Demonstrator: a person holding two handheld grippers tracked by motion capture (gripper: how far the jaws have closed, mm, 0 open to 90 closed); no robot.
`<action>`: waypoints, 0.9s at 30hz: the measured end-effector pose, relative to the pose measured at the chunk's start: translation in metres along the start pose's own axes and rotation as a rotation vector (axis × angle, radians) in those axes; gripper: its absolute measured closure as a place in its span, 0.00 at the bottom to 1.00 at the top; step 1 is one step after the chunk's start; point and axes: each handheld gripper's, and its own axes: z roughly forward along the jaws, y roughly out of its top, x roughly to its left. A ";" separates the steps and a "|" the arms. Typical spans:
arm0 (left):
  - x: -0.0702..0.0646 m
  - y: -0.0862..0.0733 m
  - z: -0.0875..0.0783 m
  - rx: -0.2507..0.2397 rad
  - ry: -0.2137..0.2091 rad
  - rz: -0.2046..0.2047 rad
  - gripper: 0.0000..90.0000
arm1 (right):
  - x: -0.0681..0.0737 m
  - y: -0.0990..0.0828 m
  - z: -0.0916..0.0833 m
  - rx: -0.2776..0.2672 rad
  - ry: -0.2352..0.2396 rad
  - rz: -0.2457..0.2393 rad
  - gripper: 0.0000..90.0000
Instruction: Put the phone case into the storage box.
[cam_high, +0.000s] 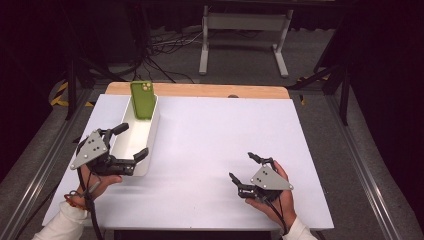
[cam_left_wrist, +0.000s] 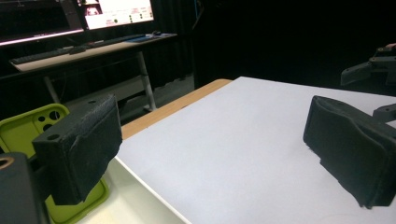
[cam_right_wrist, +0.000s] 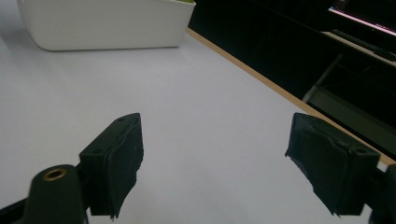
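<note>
Green plastic phone case (cam_high: 142, 100) — leaning upright in long white plastic bin (cam_high: 150, 145). Left gripper (cam_high: 129, 141) — spread wide astride bin's rim, empty; approach step, likely reaching farther in next. Right gripper (cam_high: 244, 167) — released, idle on table.

Both tongs open, one in each hand

The left tongs (cam_high: 131, 141) sit at the left in the high view, held from below by the left hand (cam_high: 95, 182) in a white sleeve, jaws spread wide and aimed toward the right and away from the person. The right tongs (cam_high: 242, 169) rest low at the right in the right hand (cam_high: 275, 200), jaws apart with nothing between them, pointing up-left. Grey plates top both, and a cable trails from each.
</note>
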 end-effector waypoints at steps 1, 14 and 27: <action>-0.002 -0.001 0.000 0.001 -0.007 -0.001 0.06 | 0.000 0.000 0.000 -0.001 0.000 0.000 0.21; -0.023 -0.005 0.002 0.034 -0.030 0.054 0.07 | 0.001 0.000 0.001 -0.001 0.005 -0.002 0.21; -0.045 -0.017 0.006 0.079 -0.059 0.089 0.06 | 0.001 0.001 -0.001 -0.011 0.016 0.003 0.21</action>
